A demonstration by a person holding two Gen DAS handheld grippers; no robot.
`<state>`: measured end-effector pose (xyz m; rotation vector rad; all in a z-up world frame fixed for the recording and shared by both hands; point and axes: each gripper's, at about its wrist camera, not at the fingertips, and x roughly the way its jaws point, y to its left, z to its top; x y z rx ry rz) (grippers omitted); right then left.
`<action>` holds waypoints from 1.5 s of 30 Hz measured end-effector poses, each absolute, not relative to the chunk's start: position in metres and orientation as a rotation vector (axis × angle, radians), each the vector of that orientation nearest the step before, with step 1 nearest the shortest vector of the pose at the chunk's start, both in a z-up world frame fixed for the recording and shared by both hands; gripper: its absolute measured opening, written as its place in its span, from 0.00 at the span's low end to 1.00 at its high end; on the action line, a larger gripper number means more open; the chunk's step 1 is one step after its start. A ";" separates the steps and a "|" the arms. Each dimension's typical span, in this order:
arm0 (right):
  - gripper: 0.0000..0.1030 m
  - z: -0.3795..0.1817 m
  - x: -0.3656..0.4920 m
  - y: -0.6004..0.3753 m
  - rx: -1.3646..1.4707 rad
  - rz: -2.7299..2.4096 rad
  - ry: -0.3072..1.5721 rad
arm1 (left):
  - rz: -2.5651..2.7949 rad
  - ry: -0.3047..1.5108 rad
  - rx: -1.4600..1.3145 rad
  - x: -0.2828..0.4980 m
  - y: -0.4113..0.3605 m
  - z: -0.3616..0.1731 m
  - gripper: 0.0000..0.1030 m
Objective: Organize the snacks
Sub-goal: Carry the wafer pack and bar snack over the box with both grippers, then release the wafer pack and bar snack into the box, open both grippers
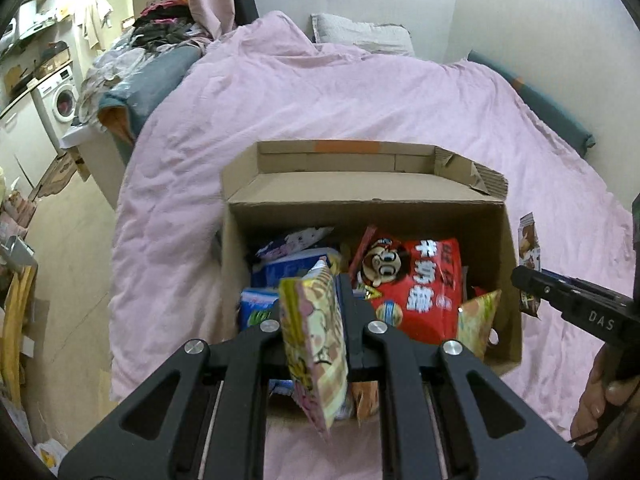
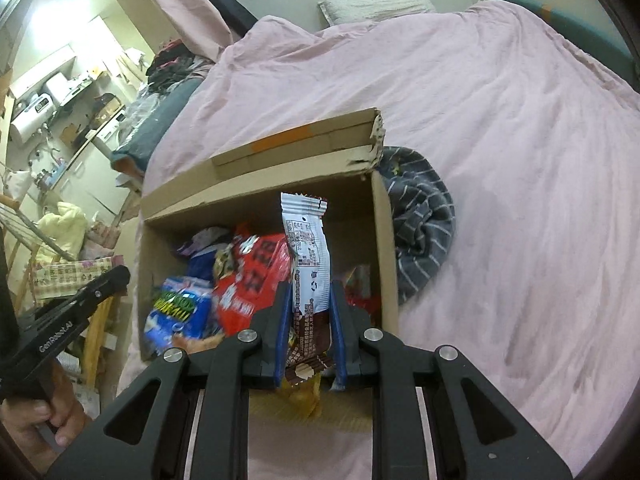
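Note:
An open cardboard box [image 1: 508,248] sits on the pink bed, holding several snack bags, among them a red bag [image 1: 420,280] and blue packs [image 1: 280,268]. My left gripper [image 1: 310,300] is shut on a yellow and pink snack pack [image 1: 314,344], held over the box's near edge. My right gripper [image 2: 310,300] is shut on a white and brown snack bar [image 2: 308,264], held upright over the box [image 2: 386,240]. In the left wrist view the right gripper [image 1: 532,280] shows at the right of the box with the bar [image 1: 528,248].
The pink duvet [image 1: 360,92] covers the bed. A grey striped cloth [image 2: 424,220] lies right of the box. Pillows [image 1: 360,34] lie at the far end. Clothes, a washing machine [image 1: 62,98] and floor clutter are at the left.

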<state>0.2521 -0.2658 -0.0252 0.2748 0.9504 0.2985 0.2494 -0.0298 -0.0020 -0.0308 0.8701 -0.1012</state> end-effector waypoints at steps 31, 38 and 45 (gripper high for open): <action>0.23 -0.031 0.267 -0.264 0.307 0.329 0.935 | -0.092 0.882 -0.048 0.293 -0.048 -0.022 0.72; 0.54 -0.022 0.264 -0.269 0.332 0.332 0.909 | -0.069 0.857 -0.014 0.280 -0.049 -0.012 0.72; 0.75 -0.003 0.248 -0.269 0.326 0.341 0.829 | 0.017 0.834 -0.001 0.260 -0.038 -0.003 0.72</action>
